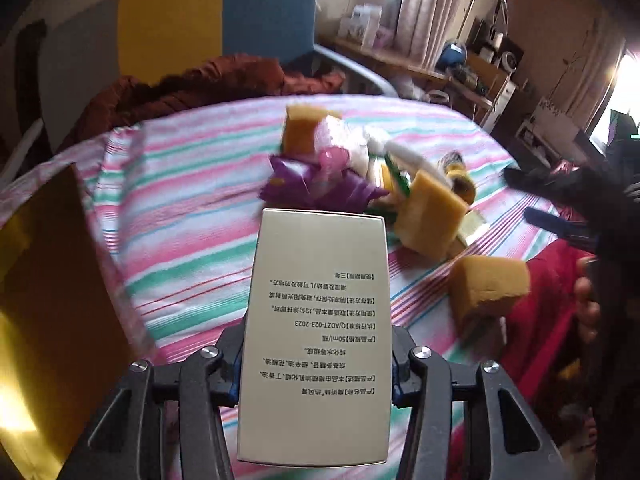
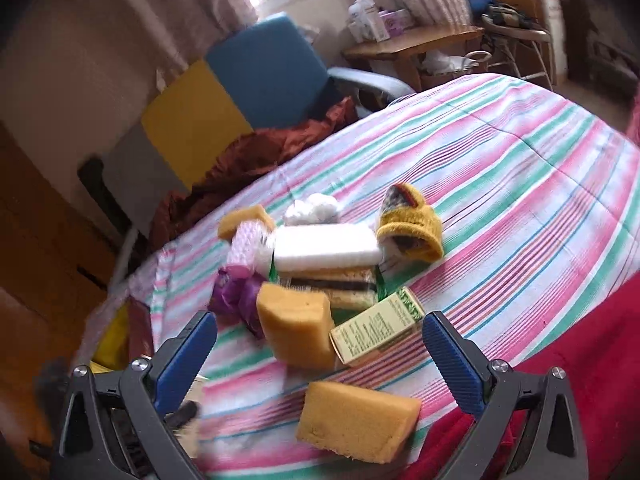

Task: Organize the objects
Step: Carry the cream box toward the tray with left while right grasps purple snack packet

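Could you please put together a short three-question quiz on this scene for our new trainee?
1. True or false: the left tongs are shut on a pale printed box.
2. Which lies nearest the open right tongs? A) the yellow knitted hat B) an orange sponge C) the white foam block
3. Fill in: the pile of things rests on a ______ bedsheet.

Key:
1. True; the box stands lengthwise between the jaws, lifted clear of the pile.
2. B; that sponge sits just ahead of the fingers, nothing between them.
3. Striped, in pink, green and white.
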Demonstrator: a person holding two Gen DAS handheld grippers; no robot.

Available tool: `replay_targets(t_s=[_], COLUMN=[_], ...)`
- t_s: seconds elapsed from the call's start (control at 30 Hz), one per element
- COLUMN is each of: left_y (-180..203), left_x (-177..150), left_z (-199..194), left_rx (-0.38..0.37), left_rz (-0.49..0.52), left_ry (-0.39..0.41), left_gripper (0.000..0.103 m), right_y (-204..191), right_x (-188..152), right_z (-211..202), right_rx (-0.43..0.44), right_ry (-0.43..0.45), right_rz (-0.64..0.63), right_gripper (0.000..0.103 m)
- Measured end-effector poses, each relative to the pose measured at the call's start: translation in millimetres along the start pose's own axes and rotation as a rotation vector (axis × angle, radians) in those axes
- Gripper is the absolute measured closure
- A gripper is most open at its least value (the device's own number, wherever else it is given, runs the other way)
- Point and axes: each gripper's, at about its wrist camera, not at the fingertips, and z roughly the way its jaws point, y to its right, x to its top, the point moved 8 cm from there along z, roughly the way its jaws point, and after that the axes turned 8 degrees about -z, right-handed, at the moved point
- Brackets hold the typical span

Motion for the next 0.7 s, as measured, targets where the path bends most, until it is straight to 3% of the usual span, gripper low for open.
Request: replay_targets(t_s=[0.1,0.4,0.53,0.7], left_y=[-14,-62,-87,-115], left_x=[3,2,-4,-7], left_z=[-21,-73,-86,-99], left_rx=[-0.001,0.012,0.028,0.041], left_rz=[-0.026,-0.139,-0.195,-0.263], left_ry=[0.049,0.141,0.157,0.175], left_gripper=[0.052,0.052,0.052,0.051], right_y=[-20,-125,-153,-154], right_x=[-5,-12,-6,7], right_z=[10,65,106,147], right_rx=[-0.008,0.112,0.067,-0.026], right_ry=[-0.050,-0.156,-0.201,-0.236], right_rz=[-0.089,-0.254,-0.280,-0.201], right_gripper=[0.000,0.001,0.015,0.019])
